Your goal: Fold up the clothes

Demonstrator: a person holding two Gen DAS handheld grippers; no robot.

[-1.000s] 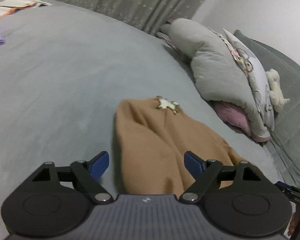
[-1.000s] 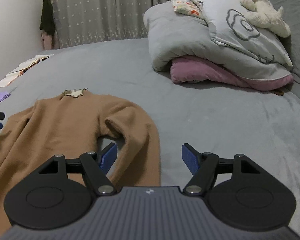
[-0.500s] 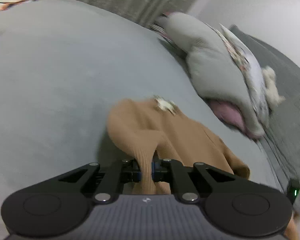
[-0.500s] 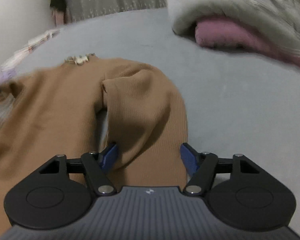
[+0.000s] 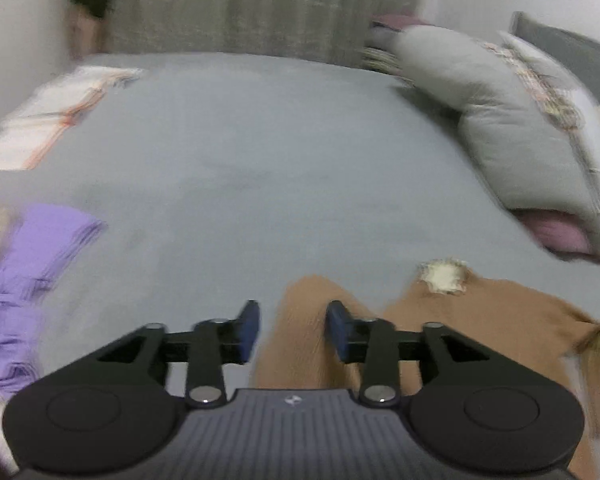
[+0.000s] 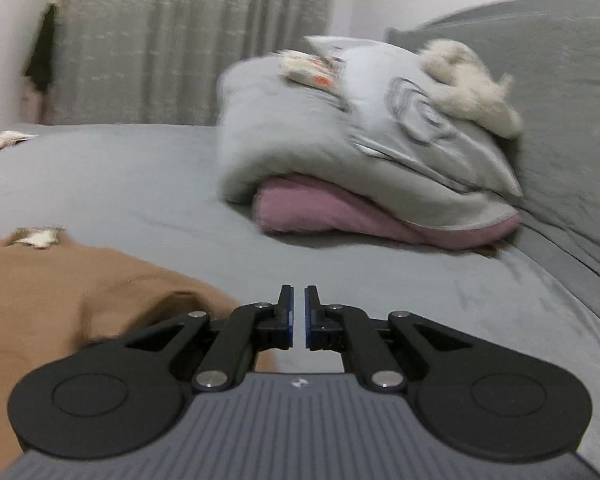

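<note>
A tan knit sweater (image 5: pixel 480 312) with a cream collar patch (image 5: pixel 444 276) lies on the grey bed (image 5: pixel 260 160). In the left wrist view a folded tan sleeve (image 5: pixel 300 328) lies between the fingers of my left gripper (image 5: pixel 292 330), whose jaws are partly open and not clamping it. In the right wrist view the sweater (image 6: pixel 60 292) lies to the left. My right gripper (image 6: pixel 296 316) is almost closed with a thin gap and nothing between the pads, just right of the sweater's edge. Both views are motion-blurred.
A purple garment (image 5: pixel 28 280) lies at the left. White folded cloth (image 5: pixel 52 120) sits at the far left bed edge. A grey duvet pile (image 6: pixel 360 140) over a pink blanket (image 6: pixel 340 216), with a plush toy (image 6: pixel 468 80), lies against the headboard (image 6: pixel 560 100). Curtains (image 6: pixel 180 40) hang behind.
My left gripper was shut on the sleeve half a second ago and has now opened, releasing it. My right gripper closed from wide open and moved off the sweater to the right.
</note>
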